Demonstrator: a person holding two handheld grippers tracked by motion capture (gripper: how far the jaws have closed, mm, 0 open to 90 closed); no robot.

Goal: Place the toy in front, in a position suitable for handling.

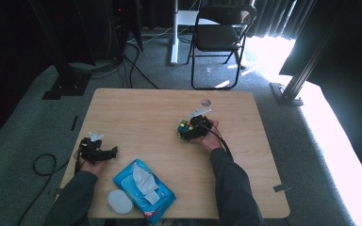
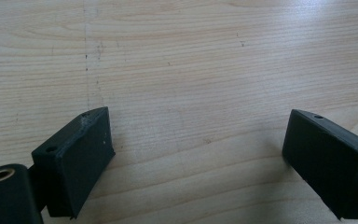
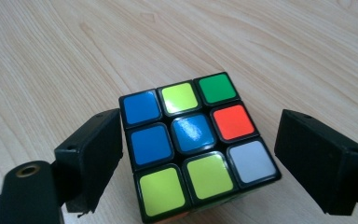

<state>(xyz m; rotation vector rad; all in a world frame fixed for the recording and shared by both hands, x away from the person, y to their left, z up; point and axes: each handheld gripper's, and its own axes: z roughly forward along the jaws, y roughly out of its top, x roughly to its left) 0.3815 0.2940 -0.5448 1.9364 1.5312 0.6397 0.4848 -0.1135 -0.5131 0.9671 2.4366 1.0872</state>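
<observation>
A black-framed plastic puzzle cube [image 3: 198, 147] with coloured square stickers is located on the light wooden bench [image 1: 141, 113], right of centre and toward the far half. In the right gripper view, its upper face is presented as a three-by-three grid: blue, yellow-green and green in the far row; blue, blue and orange-red in the middle row; yellow-green, yellow-green and pale grey-white in the near row. The stickers are glossy, and a reflection is seen on the centre blue square. The black frame lines between the stickers are aligned, with no layer seen turned.

The right gripper [image 3: 198, 158] is positioned around the cube, with one jaw on each side. The jaws are spread wider than the cube: the left-hand jaw is seen just beside or touching the cube's edge, and a clear gap is seen at the other jaw. The cube is not clamped.

The left gripper [image 2: 196, 149] is held over bare wood near the bench's left edge, well apart from the cube. Its jaws are spread wide, and nothing is held between them.

A blue pack of wet wipes [image 1: 143, 186] is placed at the near edge, with a white round lid [image 1: 119, 201] just beside it.
</observation>
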